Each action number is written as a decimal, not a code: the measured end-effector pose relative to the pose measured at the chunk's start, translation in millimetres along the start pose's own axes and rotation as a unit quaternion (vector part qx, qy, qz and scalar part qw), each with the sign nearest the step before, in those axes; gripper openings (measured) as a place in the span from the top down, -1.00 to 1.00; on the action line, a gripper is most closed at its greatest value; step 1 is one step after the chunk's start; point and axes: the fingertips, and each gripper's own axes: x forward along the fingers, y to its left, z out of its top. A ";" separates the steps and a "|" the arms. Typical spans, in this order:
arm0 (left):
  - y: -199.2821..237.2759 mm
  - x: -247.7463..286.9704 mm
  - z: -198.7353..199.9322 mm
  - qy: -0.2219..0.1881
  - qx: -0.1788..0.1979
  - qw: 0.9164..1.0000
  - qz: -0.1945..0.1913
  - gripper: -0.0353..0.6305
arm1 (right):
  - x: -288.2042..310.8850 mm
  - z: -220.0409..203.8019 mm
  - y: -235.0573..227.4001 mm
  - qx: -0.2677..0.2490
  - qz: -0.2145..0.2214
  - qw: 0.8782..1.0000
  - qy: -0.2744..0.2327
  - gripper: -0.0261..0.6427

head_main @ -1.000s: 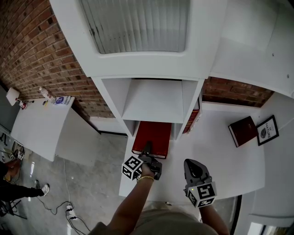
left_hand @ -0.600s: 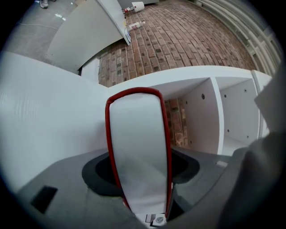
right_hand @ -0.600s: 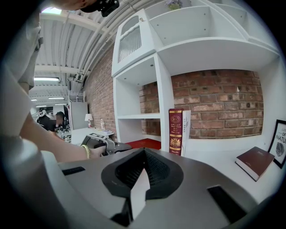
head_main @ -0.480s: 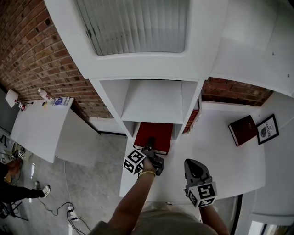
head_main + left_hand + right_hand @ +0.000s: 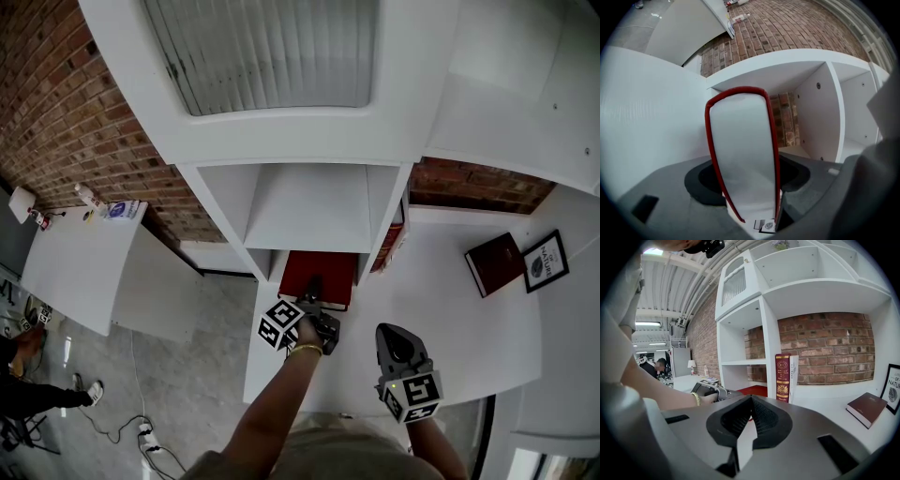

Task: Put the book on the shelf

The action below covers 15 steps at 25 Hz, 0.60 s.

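Observation:
A red book (image 5: 319,272) lies flat on the white counter, its far part inside the lowest compartment of the white shelf unit (image 5: 309,206). My left gripper (image 5: 312,289) is shut on the book's near end. In the left gripper view the book's white page edge (image 5: 743,154) with its red cover rims stands between the jaws of the left gripper (image 5: 750,180), pointing into the open compartment. My right gripper (image 5: 393,333) hovers over the counter to the right, shut and with nothing in it. The right gripper view shows the right gripper (image 5: 750,401) and the red book (image 5: 757,390) beyond.
A dark red book with gold print (image 5: 783,378) stands upright against the shelf's right side. Another dark book (image 5: 494,266) lies on the counter at the right, beside a framed picture (image 5: 546,264). A white table (image 5: 84,262) stands at the left by the brick wall.
My left gripper has moved toward the shelf with the red book, which now reaches further into the lowest compartment so less of it shows. The right gripper has stayed where it was.

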 end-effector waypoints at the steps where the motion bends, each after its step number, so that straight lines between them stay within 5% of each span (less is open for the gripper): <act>1: 0.2 1.0 -1.8 0.003 -0.001 1.000 0.001 0.05 | -0.2 0.0 -0.2 0.000 0.000 1.000 0.000 0.90; 15: 2.9 3.5 -29.8 0.059 0.020 0.998 0.010 -0.01 | -1.6 -2.3 -2.3 0.001 -0.002 1.000 0.001 0.90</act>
